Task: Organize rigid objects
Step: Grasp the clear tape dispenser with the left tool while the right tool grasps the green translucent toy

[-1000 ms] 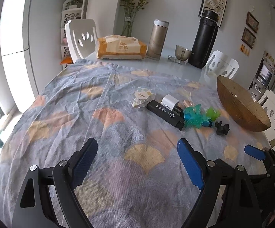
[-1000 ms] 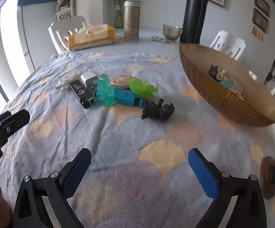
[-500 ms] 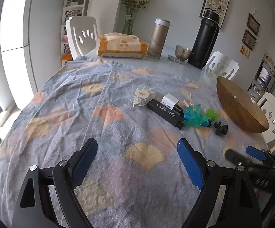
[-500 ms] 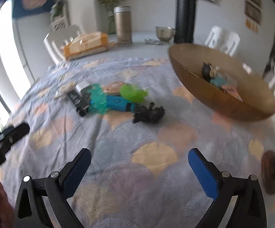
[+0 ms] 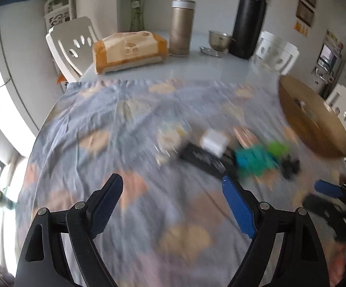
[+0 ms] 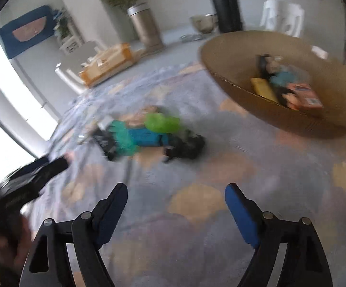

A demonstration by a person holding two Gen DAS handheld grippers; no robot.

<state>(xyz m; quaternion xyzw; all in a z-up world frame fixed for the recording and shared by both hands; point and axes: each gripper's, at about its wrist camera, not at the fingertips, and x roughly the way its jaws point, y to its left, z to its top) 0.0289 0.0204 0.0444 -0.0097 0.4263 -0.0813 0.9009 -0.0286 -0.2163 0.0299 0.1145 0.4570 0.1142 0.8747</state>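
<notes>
A blurred cluster of small objects lies mid-table: a black bar (image 5: 204,160), a white cube (image 5: 214,141), a teal toy (image 5: 254,161), a green toy (image 6: 162,123) and a black figure (image 6: 187,144). A brown bowl (image 6: 235,57) at the right holds several items. My left gripper (image 5: 173,191) is open and empty, near the black bar. My right gripper (image 6: 176,199) is open and empty, a short way in front of the black figure; it also shows at the right of the left wrist view (image 5: 328,191).
At the table's far end stand a tissue pack (image 5: 130,50), a tan canister (image 5: 181,27), a black thermos (image 5: 248,21) and a steel bowl (image 5: 219,39). White chairs (image 5: 72,47) ring the table. The patterned cloth (image 5: 89,129) covers the near part.
Both grippers have moved forward toward the object cluster, which now looks larger and blurred. The right view has swung so the bowl's contents show. Both stay open.
</notes>
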